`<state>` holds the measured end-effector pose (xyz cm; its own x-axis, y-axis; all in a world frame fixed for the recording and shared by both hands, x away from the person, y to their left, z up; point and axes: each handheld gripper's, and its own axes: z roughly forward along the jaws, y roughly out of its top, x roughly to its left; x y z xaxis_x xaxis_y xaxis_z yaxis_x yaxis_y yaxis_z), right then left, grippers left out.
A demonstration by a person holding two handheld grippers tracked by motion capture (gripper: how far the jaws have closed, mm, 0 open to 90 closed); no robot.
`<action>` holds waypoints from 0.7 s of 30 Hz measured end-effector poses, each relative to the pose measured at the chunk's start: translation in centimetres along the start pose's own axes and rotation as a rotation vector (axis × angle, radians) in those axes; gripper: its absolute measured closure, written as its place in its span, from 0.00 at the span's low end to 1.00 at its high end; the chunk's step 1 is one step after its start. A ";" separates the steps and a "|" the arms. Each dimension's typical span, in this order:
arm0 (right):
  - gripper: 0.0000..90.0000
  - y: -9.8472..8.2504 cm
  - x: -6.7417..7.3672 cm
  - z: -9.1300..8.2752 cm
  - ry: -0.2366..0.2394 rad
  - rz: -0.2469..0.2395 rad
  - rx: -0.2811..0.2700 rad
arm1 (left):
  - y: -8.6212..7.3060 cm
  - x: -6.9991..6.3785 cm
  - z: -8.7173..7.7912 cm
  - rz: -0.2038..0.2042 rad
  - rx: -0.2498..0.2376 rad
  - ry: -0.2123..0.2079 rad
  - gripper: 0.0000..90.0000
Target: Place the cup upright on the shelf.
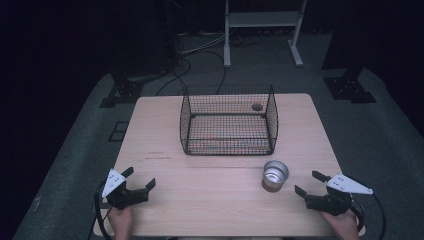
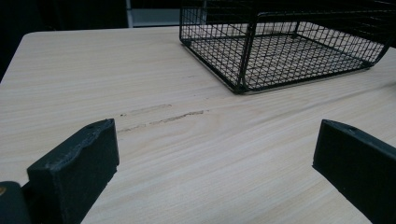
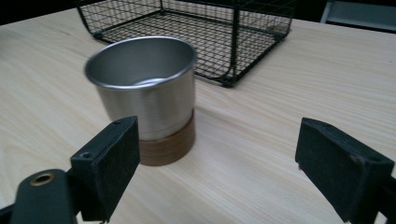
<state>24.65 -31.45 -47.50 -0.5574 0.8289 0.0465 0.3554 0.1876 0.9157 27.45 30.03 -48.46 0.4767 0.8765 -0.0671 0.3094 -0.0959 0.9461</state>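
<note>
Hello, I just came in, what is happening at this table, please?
A person holds a gripper in each hand at a wooden table. The right gripper is open and points toward a metal cup, not touching it. The left gripper is open over bare wood. A wire basket stands behind the cup.

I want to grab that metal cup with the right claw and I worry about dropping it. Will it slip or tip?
The cup has smooth shiny walls, so the pads may slip. It looks thin and empty, probably light. Its wooden base is narrower than the rim, so a high sideways nudge might tip it.
</note>
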 end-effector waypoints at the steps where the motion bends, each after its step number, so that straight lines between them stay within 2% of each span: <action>1: 0.14 0.0 0.2 0.0 0.006 -0.004 -0.001 | 0.0 0.0 0.0 0.001 0.000 0.001 0.00; 6: 0.14 0.1 1.2 0.1 0.021 -0.029 0.001 | 0.0 0.0 0.0 0.001 -0.001 0.002 0.00; 11: 0.11 0.1 2.2 0.5 0.036 -0.040 0.028 | 0.0 0.0 0.0 0.004 0.000 0.005 0.00; 21: 0.09 0.5 3.5 1.7 0.052 -0.036 0.048 | -0.1 -0.1 0.0 0.006 0.000 0.006 0.00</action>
<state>24.13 -27.59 -47.54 -0.6082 0.7930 0.0354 0.3691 0.2430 0.8971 27.36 29.99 -48.48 0.4733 0.8789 -0.0595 0.3068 -0.1011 0.9464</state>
